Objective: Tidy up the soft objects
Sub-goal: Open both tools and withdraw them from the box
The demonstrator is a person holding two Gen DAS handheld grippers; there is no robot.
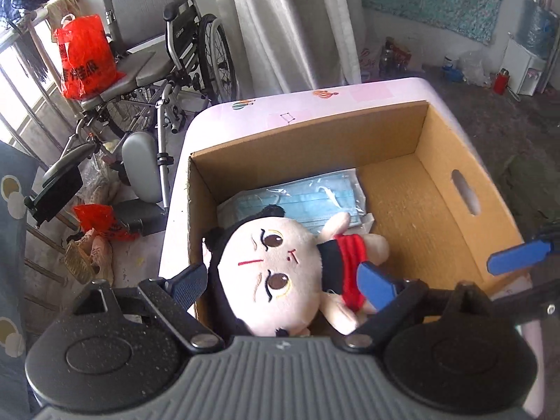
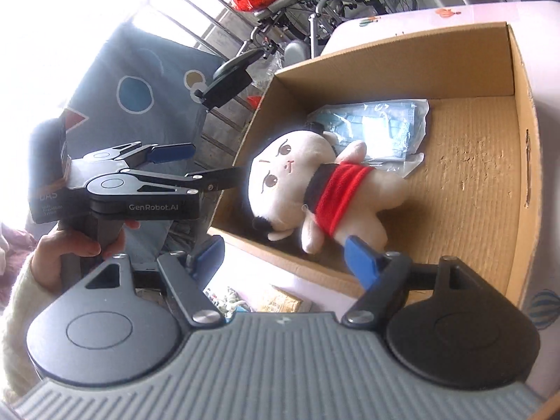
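Note:
A plush doll [image 1: 280,262] with a cream face, black hair and a red wrap lies on its back inside an open cardboard box [image 1: 448,161]. Under its head end lies a clear pack of blue face masks [image 1: 304,199]. My left gripper [image 1: 280,271] hovers open above the doll, its blue pads wide of the head and body. In the right wrist view the doll [image 2: 308,178] and mask pack [image 2: 385,126] rest in the box [image 2: 490,52]. My right gripper [image 2: 283,245] stands open over the box's near edge, holding nothing. The left gripper [image 2: 206,164] shows at the left, held by a hand [image 2: 80,245].
The box stands on a pale pink surface [image 1: 350,94]. Beyond it are a wheelchair [image 1: 157,52] carrying a red plastic bag [image 1: 84,59], a white curtain [image 1: 287,24] and floor clutter. A blue patterned cloth [image 2: 140,80] hangs by the bright window rails.

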